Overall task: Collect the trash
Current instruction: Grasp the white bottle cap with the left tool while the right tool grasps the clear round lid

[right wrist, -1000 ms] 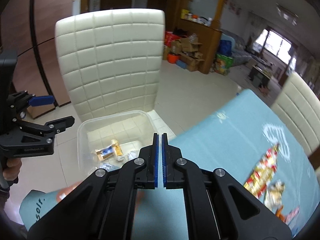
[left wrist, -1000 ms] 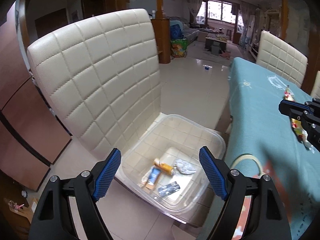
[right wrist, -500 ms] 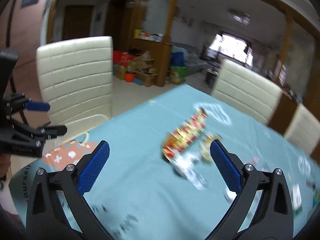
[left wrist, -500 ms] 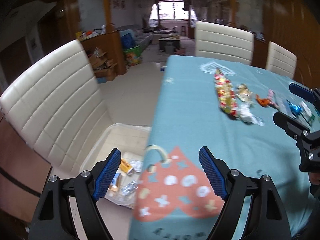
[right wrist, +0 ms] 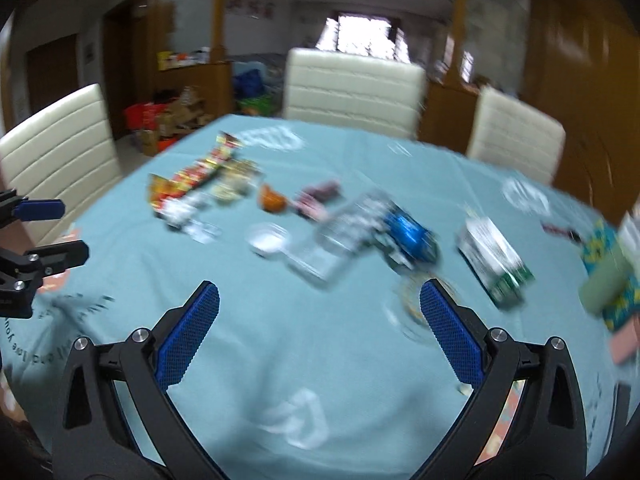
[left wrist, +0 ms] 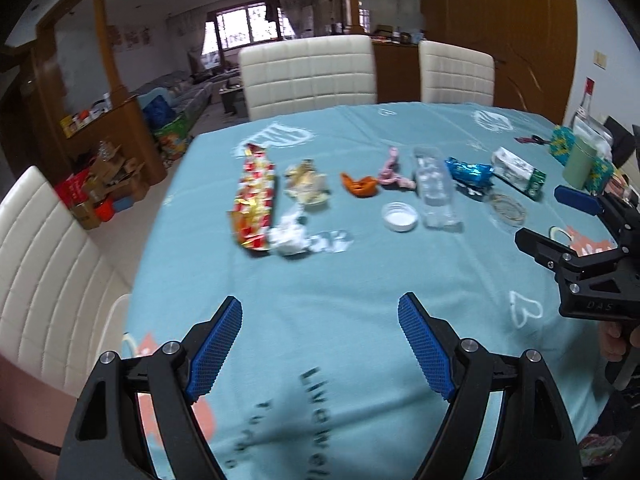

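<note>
Teal tablecloth (left wrist: 320,280) now replaces the bin (both hands have swung back); left gripper (left wrist: 320,344) and right gripper (right wrist: 316,326) gape empty, wrappers (left wrist: 256,196) ahead awaiting pickup.

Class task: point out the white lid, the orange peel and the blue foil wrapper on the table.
white lid (left wrist: 399,217), left wrist view, centre of its disc.
orange peel (left wrist: 359,185), left wrist view, middle of the peel.
blue foil wrapper (left wrist: 469,171), left wrist view, its crinkled middle.
</note>
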`<state>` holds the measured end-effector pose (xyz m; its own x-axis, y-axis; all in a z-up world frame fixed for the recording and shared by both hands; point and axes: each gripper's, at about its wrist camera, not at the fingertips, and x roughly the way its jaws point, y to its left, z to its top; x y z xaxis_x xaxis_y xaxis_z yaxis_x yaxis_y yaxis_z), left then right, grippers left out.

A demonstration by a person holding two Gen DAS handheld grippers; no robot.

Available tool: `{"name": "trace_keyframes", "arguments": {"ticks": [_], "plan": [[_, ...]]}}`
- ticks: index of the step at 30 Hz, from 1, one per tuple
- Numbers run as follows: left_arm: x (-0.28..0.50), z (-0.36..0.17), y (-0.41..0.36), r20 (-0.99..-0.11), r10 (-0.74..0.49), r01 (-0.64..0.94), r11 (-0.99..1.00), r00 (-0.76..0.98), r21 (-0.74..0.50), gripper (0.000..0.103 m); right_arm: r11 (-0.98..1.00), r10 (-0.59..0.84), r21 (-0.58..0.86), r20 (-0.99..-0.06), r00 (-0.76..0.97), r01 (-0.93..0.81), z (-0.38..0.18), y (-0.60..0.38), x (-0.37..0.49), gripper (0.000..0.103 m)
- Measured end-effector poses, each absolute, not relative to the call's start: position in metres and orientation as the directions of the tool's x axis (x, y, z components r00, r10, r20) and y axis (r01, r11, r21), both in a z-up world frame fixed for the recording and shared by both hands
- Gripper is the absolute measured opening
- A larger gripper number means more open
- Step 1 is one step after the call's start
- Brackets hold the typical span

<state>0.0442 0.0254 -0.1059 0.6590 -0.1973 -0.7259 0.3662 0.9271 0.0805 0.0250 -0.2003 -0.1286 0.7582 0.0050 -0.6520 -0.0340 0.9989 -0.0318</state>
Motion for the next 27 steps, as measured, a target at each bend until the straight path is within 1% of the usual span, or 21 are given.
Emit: {"name": "trace_keyframes", "arguments": {"ticks": [3, 6, 9, 13, 19, 23, 27], "plan": [[0.054, -0.113, 0.001, -0.746, -0.212, 0.388, 0.919, 0.631, 0.066, 0.079, 1.0, -0.004, -0.009, -0.67, 0.743, -0.003, -0.137, -0.229, 0.026, 0.099], [0.067, -0.12, -0.024, -0.753, -0.205, 0.394, 0.916, 0.625, 0.078, 0.079, 1.0, -0.029, -0.024, -0.684, 0.729, 0.017, -0.144, -0.246, 0.031, 0.099], [0.081, -0.132, -0.05, -0.757, -0.176, 0.413, 0.901, 0.629, 0.133, 0.079, 0.999, -0.036, -0.031, -0.701, 0.712, 0.02, -0.152, -0.257, 0.038, 0.099], [0.098, -0.145, -0.071, -0.771, -0.162, 0.439, 0.883, 0.616, 0.164, 0.079, 0.999, -0.048, -0.049, -0.717, 0.696, 0.018, -0.163, -0.264, 0.055, 0.099], [0.132, -0.163, -0.081, -0.798, -0.138, 0.444, 0.879, 0.587, 0.175, 0.079, 0.997, -0.069, -0.069, -0.745, 0.663, 0.026, -0.179, -0.269, 0.083, 0.099], [0.153, -0.171, -0.085, -0.809, -0.126, 0.446, 0.877, 0.575, 0.181, 0.079, 0.999, -0.037, -0.026, -0.779, 0.626, 0.026, -0.188, -0.273, 0.099, 0.099], [0.167, -0.179, -0.085, -0.822, -0.138, 0.455, 0.876, 0.553, 0.159, 0.079, 0.999, -0.033, -0.021, -0.801, 0.597, 0.027, -0.196, -0.271, 0.107, 0.099]]}}
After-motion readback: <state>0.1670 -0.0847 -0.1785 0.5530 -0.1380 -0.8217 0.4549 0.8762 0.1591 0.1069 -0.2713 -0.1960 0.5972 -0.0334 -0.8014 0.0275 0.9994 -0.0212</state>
